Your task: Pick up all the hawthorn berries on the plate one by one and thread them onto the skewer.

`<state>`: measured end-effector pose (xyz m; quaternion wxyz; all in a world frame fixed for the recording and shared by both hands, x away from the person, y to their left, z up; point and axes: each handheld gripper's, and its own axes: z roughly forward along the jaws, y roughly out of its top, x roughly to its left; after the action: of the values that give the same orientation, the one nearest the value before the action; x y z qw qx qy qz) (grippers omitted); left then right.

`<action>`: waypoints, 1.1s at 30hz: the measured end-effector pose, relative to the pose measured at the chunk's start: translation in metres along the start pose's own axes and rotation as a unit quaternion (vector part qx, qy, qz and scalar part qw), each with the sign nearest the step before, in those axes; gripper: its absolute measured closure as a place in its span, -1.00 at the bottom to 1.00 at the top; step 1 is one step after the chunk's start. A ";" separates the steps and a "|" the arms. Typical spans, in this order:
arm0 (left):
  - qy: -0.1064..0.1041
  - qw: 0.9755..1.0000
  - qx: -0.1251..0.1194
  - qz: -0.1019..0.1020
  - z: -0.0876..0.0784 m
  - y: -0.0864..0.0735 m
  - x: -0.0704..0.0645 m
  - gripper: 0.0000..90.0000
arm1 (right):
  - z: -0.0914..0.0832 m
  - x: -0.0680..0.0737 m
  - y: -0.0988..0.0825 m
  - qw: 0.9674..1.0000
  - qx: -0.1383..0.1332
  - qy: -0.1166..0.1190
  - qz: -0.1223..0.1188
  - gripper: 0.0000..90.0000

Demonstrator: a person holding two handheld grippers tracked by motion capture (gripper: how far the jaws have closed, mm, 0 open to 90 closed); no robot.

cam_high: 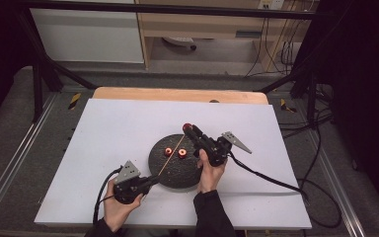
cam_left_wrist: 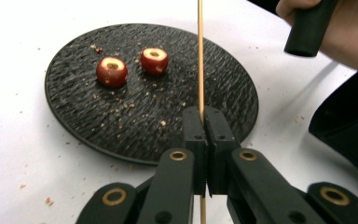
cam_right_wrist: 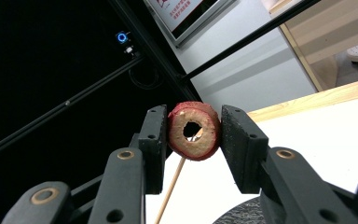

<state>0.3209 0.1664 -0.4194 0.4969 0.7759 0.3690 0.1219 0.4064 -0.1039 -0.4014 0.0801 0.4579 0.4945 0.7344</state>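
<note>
Skewer (cam_left_wrist: pixel 200 56) clamped, cored fruit (cam_right_wrist: pixel 194 130) gripped

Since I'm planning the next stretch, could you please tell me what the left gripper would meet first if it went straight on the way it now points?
Probably the cored red fruit in the right gripper: the left gripper points along its skewer, over the black plate, and the tip sits at the fruit's hole. Depth is hard to judge.

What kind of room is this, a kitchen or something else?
Probably a lab or workshop, not a kitchen: a black metal frame surrounds the white table, and loose cables hang under a wooden desk behind.
</note>
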 end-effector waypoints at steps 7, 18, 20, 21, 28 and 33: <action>0.006 1.000 -0.008 -0.005 0.006 0.007 -0.005 0.97 | -0.001 0.001 -0.003 1.000 0.002 0.002 0.003 0.39; 0.015 1.000 -0.016 -0.005 0.015 0.022 -0.008 0.97 | -0.004 0.003 -0.012 1.000 0.014 0.010 0.005 0.39; 0.013 1.000 -0.016 -0.005 0.018 0.026 -0.008 0.97 | -0.005 0.004 -0.013 1.000 0.014 0.011 0.002 0.39; 0.012 1.000 -0.017 -0.005 0.019 0.027 -0.008 0.97 | -0.006 0.005 -0.013 1.000 0.015 0.011 0.002 0.39; 0.006 1.000 -0.018 -0.001 0.026 0.038 -0.007 0.97 | -0.011 0.009 -0.018 1.000 0.024 0.014 -0.002 0.39; 0.006 1.000 -0.016 0.002 0.031 0.045 -0.008 0.97 | -0.014 0.011 -0.023 0.999 0.040 0.017 -0.008 0.39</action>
<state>0.3529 0.1298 -0.3943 0.5066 0.7682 0.3680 0.1332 0.3817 -0.0956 -0.4148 0.0593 0.4441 0.5282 0.7212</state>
